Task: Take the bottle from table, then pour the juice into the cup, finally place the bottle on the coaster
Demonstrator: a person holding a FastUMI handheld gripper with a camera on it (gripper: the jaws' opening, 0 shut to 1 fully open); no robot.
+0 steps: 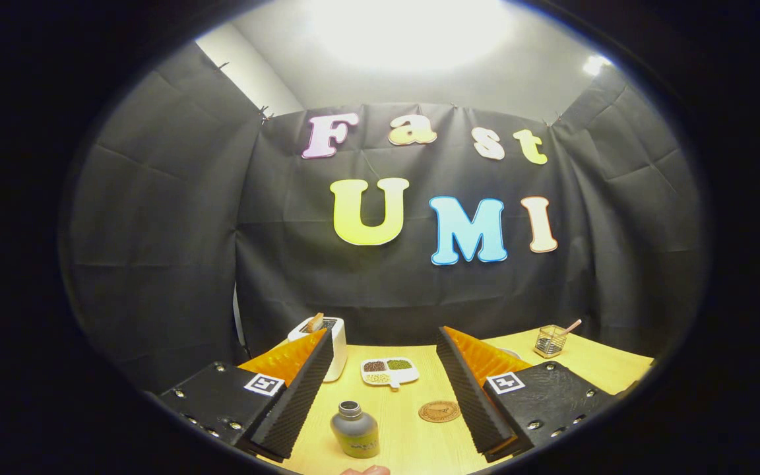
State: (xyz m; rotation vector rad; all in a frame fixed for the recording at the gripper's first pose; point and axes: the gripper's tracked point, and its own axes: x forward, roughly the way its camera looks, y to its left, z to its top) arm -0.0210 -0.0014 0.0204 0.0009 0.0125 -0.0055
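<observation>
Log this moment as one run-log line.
phase: approach | gripper: open, empty | bottle: upright between fingers, untouched | coaster: bare, beside bottle

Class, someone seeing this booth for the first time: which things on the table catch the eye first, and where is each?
The bottle stands between the open fingers of the hand-held gripper, with the round coaster on the table beside it. Beyond them lies a divided dish of grains, next to a white toaster.

A fisheye camera riding on the tool (380, 396) looks forward along its two spread fingers, low and close over the worktop (413, 435), facing the booth's wall.
</observation>
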